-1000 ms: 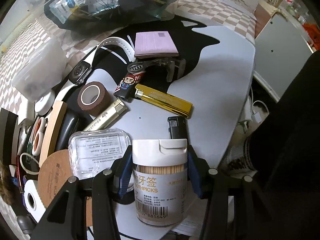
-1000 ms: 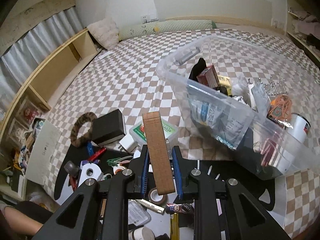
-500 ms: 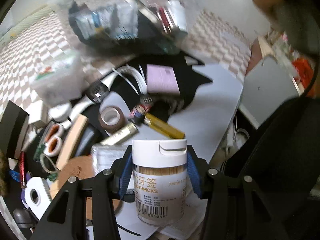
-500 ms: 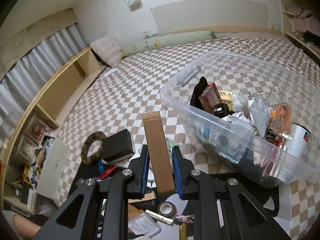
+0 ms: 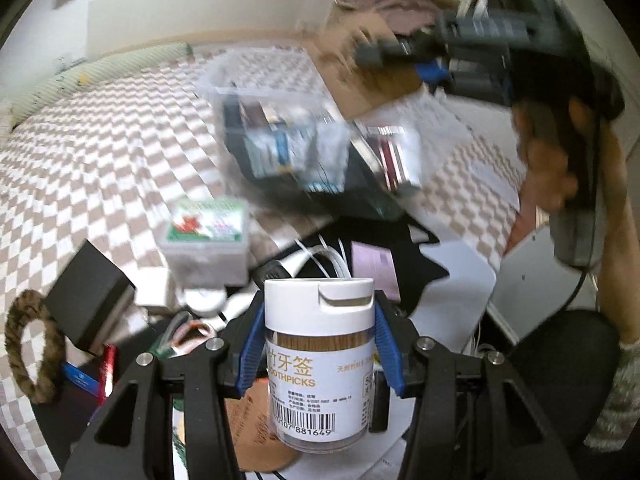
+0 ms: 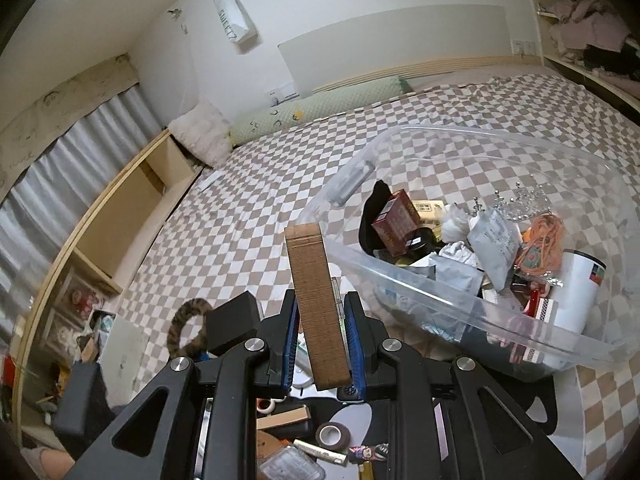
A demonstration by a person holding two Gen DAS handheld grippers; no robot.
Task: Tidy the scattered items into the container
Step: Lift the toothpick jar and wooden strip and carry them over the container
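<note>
Left gripper (image 5: 320, 344) clamps toothpick jar (image 5: 320, 364) upright between pads. Right gripper (image 6: 322, 344) grips cardboard block (image 6: 316, 308), left of clear bin (image 6: 472, 300).

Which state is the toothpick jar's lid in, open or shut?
Shut: the white flip lid sits flat on the toothpick jar, held upright in the left gripper.
</note>
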